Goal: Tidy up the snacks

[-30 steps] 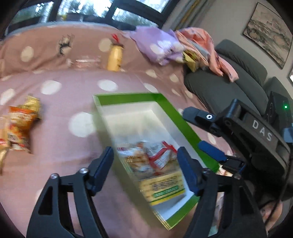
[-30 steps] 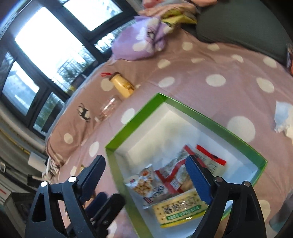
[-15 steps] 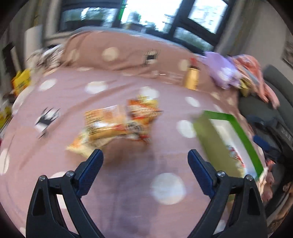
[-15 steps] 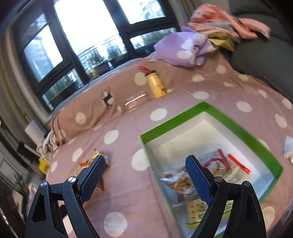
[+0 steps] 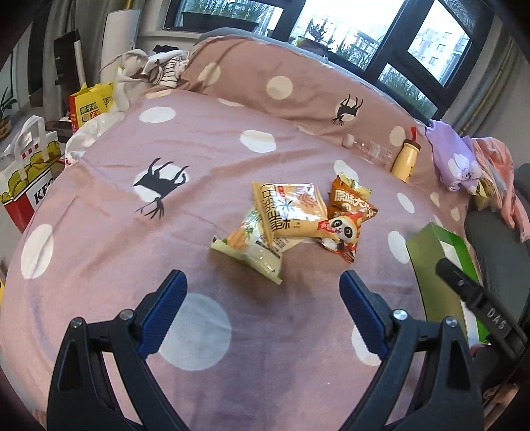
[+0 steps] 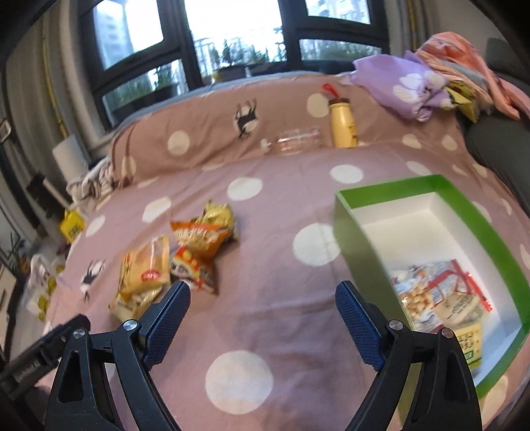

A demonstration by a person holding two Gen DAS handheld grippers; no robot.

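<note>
since three snack packets (image 5: 291,225) lie heaped on the bedspread (image 5: 198,205) | green box (image 6: 463,212) holds others, likely their goal | we keep left gripper (image 5: 261,298) and right gripper (image 6: 263,308) spread, empty, ready to grab

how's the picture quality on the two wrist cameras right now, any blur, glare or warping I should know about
Left wrist view: sharp, the print on the snack packets is readable; fisheye bends the window frames and darkens the corners. Right wrist view: softer, with motion blur on the snack packets and the green box; the window panes are blown out white. Light is soft daylight, with only faint shadows.
</note>
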